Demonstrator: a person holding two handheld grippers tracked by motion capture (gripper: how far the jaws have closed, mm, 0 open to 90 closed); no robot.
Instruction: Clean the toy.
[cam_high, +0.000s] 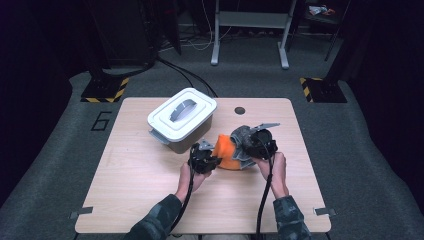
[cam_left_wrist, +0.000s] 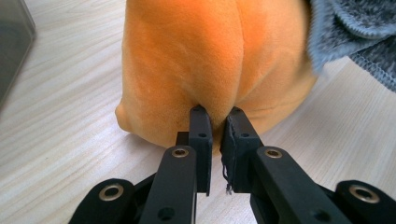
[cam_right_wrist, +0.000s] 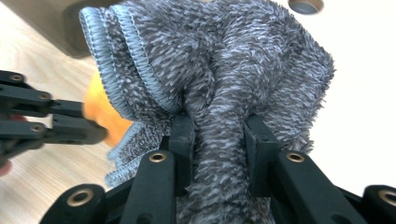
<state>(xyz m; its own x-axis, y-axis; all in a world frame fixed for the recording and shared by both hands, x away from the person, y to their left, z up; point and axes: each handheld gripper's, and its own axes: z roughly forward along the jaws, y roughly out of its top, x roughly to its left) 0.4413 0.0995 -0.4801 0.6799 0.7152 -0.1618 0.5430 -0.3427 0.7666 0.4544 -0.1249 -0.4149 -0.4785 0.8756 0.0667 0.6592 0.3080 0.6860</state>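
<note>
Both cloths are gripped: left gripper (cam_left_wrist: 217, 116) pinches the orange cloth (cam_left_wrist: 210, 60), right gripper (cam_right_wrist: 219, 126) the grey towel (cam_right_wrist: 219, 56) (lidded bin (cam_high: 182, 117) unopened).

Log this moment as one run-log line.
left gripper: shut on orange cloth | right gripper: shut on grey cloth | lidded white box: on table, untouched

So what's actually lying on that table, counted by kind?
Cloths: 2, an orange cloth pinched by the left gripper and a grey fluffy cloth pinched by the right gripper
Lidded boxes: 1, the white-lidded box
Total: 3
</note>
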